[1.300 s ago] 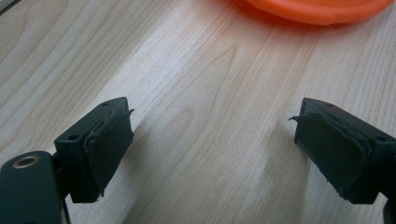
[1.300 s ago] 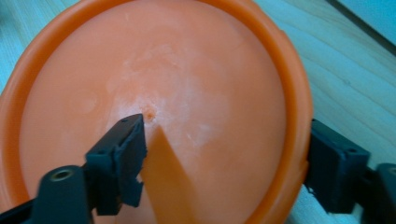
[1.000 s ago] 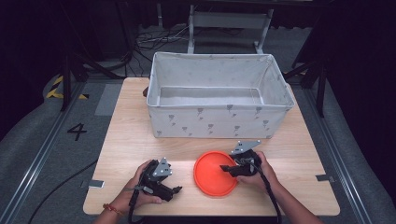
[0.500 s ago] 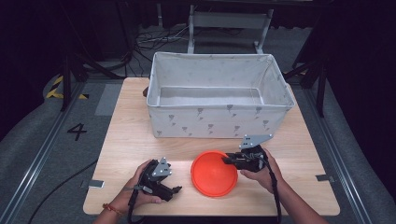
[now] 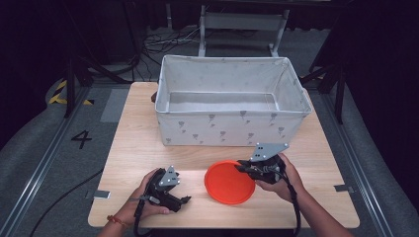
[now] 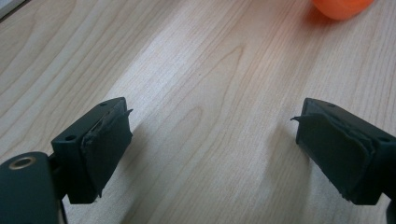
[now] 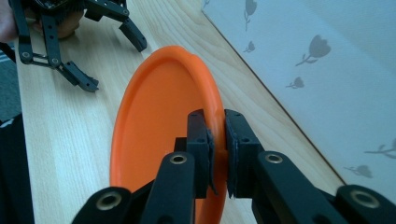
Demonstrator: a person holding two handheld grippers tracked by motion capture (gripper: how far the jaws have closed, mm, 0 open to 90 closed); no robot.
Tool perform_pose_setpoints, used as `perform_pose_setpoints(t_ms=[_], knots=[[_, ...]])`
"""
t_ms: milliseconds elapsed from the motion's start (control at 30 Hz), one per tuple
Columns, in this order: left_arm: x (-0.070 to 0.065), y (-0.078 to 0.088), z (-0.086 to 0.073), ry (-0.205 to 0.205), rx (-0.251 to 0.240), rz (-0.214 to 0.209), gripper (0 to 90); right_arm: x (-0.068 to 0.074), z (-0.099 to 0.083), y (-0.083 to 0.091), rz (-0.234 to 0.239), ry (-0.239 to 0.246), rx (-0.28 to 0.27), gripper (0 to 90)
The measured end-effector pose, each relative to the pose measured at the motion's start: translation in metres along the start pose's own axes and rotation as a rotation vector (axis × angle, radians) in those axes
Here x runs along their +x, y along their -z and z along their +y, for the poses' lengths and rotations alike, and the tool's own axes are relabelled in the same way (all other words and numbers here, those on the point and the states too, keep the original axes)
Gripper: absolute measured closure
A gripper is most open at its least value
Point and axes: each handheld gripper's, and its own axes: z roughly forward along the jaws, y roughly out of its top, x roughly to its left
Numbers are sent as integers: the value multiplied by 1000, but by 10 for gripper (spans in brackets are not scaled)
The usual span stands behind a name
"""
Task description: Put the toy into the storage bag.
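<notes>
High view: my right gripper (image 5: 243, 168) is clamped on the rim of the orange plate (image 5: 228, 181), jaws just closed on it, plate tilted w/ its right edge lifted off the table (image 5: 133, 143), in front of the fabric bin (image 5: 230, 126). Right gripper view: pads pinch the plate edge (image 7: 163, 135), bin wall w/ flower print (image 7: 317, 70) just beside. My left gripper (image 5: 184, 199) sits on the table near the front-left edge; its own view shows jaws apart, nothing btw them, bare wood (image 6: 205, 93) under.
</notes>
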Motion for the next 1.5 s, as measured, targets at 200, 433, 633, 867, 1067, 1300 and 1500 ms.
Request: perform_pose_setpoints(t_ms=[200, 433, 633, 867, 1067, 1300, 1500], knots=[[1, 0, -1, 3, -2, 2, 106, 0, 4, 10, -29, 32, -2, 821], [2, 1, -1, 5, -4, 4, 106, -5, 9, 23, -48, 41, -20, 822], [5, 3, -3, 9, -2, 12, 92, -7, 18, 43, -82, 60, -50, 822], [15, 7, -8, 39, 11, 35, 54, -8, 27, 61, -107, 87, -70, 822], [18, 7, -8, 44, 13, 42, 44, -8, 39, 80, -125, 114, -94, 822], [18, 7, -8, 45, 12, 41, 42, -12, 53, 103, -153, 120, -138, 822], [18, 7, -8, 44, 12, 41, 42, -17, 67, 119, -179, 125, -168, 822]])
